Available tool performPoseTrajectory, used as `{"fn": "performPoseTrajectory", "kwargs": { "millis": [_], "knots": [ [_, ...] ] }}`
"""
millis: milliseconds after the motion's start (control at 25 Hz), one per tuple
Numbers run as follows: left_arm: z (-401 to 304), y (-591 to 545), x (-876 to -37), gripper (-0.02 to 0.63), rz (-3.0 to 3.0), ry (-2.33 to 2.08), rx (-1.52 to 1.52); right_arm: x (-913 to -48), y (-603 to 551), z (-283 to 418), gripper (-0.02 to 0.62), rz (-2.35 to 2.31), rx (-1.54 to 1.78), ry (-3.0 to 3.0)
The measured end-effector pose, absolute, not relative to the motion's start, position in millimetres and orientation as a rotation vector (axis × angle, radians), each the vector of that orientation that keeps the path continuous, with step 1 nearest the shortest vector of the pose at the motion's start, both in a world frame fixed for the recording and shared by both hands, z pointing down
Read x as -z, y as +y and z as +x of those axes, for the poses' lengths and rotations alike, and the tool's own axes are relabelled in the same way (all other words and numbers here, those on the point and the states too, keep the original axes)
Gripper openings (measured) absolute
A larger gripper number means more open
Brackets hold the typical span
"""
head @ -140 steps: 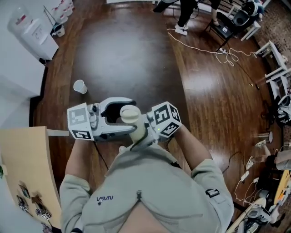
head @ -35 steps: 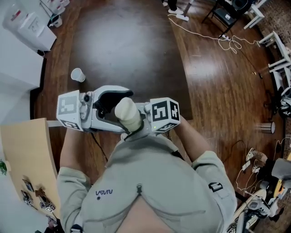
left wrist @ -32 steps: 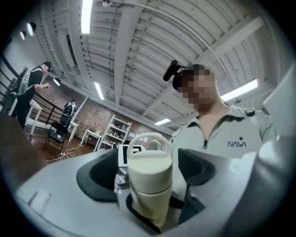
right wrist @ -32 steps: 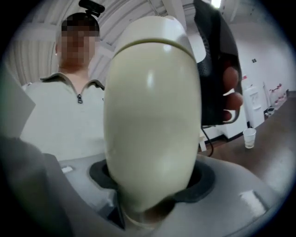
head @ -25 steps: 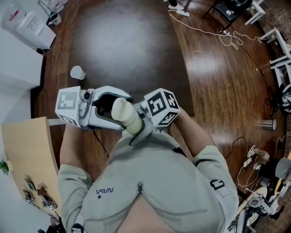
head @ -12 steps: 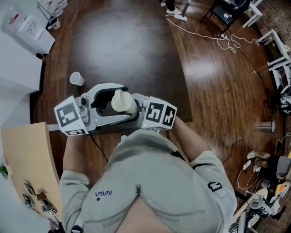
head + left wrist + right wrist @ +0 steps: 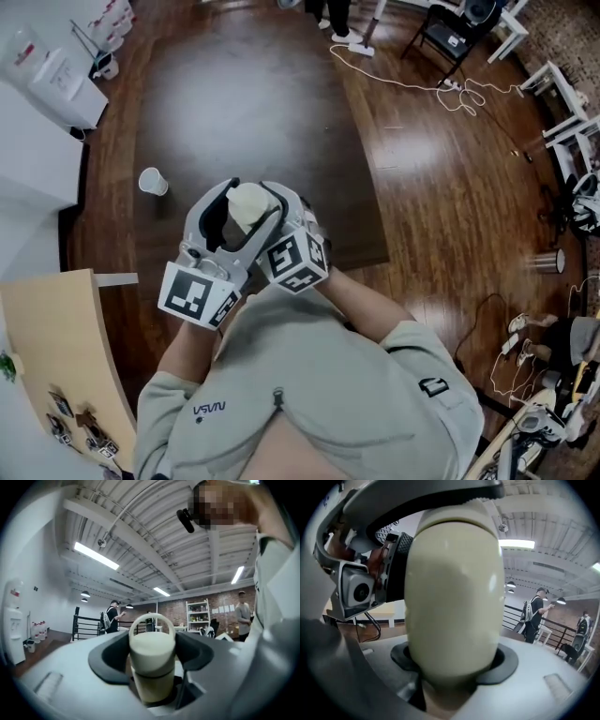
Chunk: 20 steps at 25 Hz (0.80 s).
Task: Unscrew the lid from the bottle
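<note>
Seen from the head view, the cream bottle [image 7: 246, 206] is in the air before the person's chest, above the wooden floor [image 7: 281, 103], and both grips are hidden. The left gripper view shows the left claw [image 7: 153, 660] pinching the lid [image 7: 152, 651] beneath its loop handle [image 7: 152, 617]. The right gripper view shows the right claw [image 7: 454, 667] clamped on the bottle's body.

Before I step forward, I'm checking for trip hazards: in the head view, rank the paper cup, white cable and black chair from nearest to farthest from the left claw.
1. paper cup: on the floor, just left of the left claw.
2. white cable: on the floor, upper right.
3. black chair: top right, beyond the cable.
</note>
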State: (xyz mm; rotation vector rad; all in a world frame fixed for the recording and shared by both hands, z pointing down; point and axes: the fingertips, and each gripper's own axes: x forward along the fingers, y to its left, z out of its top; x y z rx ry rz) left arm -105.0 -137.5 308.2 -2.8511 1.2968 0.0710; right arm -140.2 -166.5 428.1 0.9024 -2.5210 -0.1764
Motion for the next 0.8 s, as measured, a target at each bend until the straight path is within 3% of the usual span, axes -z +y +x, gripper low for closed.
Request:
{"fn": "performPoseTrajectory", "kwargs": {
  "millis": [240,400,800],
  "knots": [
    [-100.7,-136.8,-312.7,0.305,-2.939,1.195,-0.048,-435.2,-152.6,-146.0,0.298,0.738,0.069,-2.585],
    [-97.7,-123.8,-303.5,0.404,-3.115,0.916,-0.131,-432.8,-128.5,-154.8,0.298,0.493,-0.001,-2.673],
    [-119.3,-82.2,-280.9,0.424,-3.421,-0.027,-0.411,-378.1,-3.7,-145.8,0.298,-0.850,-0.442,-2.732]
  ]
}}
